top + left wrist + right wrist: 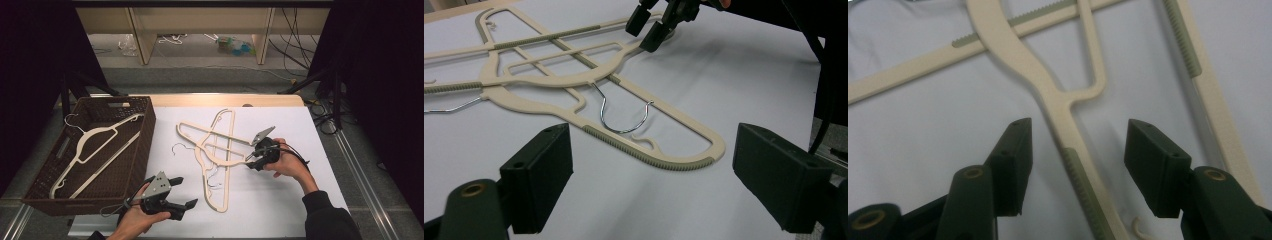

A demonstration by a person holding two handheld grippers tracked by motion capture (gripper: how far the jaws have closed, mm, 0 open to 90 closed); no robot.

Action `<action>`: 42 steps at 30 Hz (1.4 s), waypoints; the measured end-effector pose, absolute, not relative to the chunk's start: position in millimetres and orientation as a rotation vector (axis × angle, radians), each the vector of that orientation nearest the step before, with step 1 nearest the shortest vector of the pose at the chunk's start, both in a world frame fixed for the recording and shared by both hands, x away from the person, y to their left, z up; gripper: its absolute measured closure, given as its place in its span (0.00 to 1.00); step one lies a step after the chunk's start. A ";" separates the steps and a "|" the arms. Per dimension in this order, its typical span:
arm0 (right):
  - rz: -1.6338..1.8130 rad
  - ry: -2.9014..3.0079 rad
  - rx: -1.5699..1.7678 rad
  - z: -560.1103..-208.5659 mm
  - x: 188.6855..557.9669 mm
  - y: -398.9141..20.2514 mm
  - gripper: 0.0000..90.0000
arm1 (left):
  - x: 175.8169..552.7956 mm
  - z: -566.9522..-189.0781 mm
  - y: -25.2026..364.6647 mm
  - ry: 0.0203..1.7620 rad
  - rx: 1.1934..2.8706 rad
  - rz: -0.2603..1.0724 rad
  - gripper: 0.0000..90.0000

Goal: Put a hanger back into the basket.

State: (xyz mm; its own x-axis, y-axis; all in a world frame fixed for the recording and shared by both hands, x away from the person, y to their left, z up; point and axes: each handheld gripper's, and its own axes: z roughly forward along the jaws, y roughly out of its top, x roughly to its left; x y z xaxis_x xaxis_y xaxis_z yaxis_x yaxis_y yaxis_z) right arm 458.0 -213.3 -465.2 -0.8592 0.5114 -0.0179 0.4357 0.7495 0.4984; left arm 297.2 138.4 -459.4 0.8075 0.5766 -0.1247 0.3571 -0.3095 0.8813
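— Well, centre of the white table cover (280, 200): two cream plastic clothes hangers (212, 150) lying flat and crossed over each other, thin wire hooks (624, 117) bent out from their necks, ribbed greenish grip strips along the shoulders.

— And the right gripper (256, 161)?

— Down at the right-hand end of the crossed pair, black jaws straddling one cream arm just below the fork where it splits. Seen from the right gripper view, arm (1068, 125) running up the middle of the gap, bare cloth showing on both sides of it, pads not pressing. So half spread, nothing pinched. Same place visible far off in the left gripper view, jaw tips right at the hanger's end.

— Left gripper (181, 192)?

— Held low near the front edge of the table, pointed toward the hangers but well short of them. Jaws wide apart, only white cloth between them, the nearest rounded hanger end lying just beyond.

— Anything else on the table?

— Dark brown woven basket (142, 150) at the left side, touching the cover's edge. Inside it, a third cream hanger (95, 145), tilted across the bottom, hook toward the far left corner.

— Beyond the table?

— Pale wooden shelving legs, loose cables and some clutter on the grey floor, black curtains on both sides.
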 end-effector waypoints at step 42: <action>0.472 3.004 0.443 -453.6 434.0 -200.6 0.85 | 300.3 -461.0 140.4 0.713 1.935 0.272 0.19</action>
